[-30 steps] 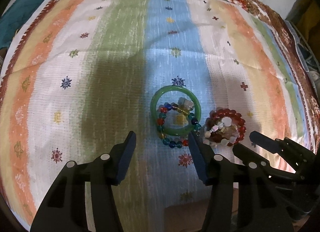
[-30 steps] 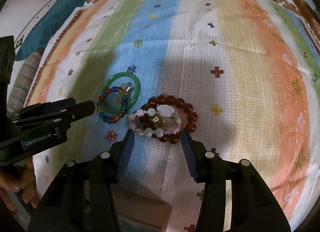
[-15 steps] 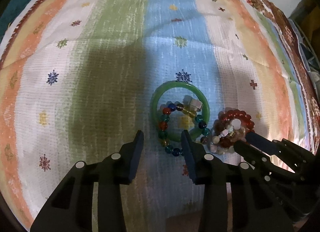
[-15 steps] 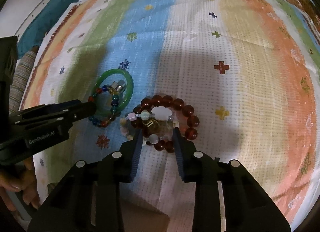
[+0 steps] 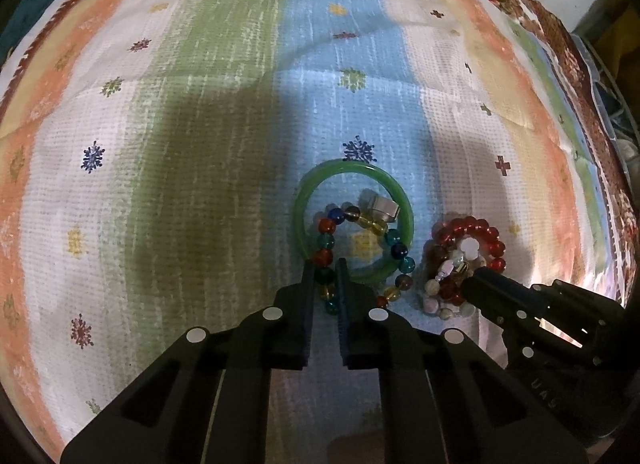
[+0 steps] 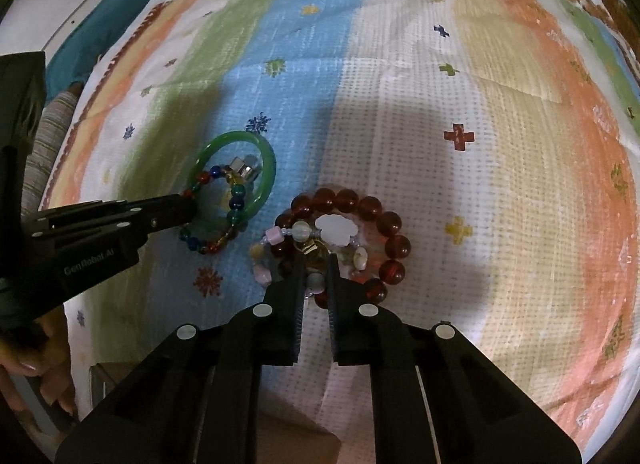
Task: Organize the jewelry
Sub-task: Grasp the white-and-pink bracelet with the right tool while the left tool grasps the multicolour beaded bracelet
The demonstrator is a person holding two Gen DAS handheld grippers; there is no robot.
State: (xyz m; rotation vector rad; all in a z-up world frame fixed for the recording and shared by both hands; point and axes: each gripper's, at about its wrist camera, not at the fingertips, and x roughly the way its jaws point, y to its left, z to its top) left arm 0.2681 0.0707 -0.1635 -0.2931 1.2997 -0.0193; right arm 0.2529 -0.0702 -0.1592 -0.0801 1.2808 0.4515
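Two grippers each pinch a strand mid-cloth: the left gripper [image 5: 325, 270] clamps the multicolored bead bracelet [image 5: 362, 254] lying across the green bangle [image 5: 352, 225]; the right gripper [image 6: 314, 264] clamps the pastel bead bracelet [image 6: 308, 250] inside the red bead bracelet [image 6: 360, 240], just beside.

Your left gripper [image 5: 325, 270] and right gripper [image 6: 315, 264] are matte black plastic, each with two long ribbed fingers and round silver screws. White "GenRobot.AI" lettering marks the left one's side. Beneath it, your hand [image 6: 28, 368] shows bare skin and pale nails.
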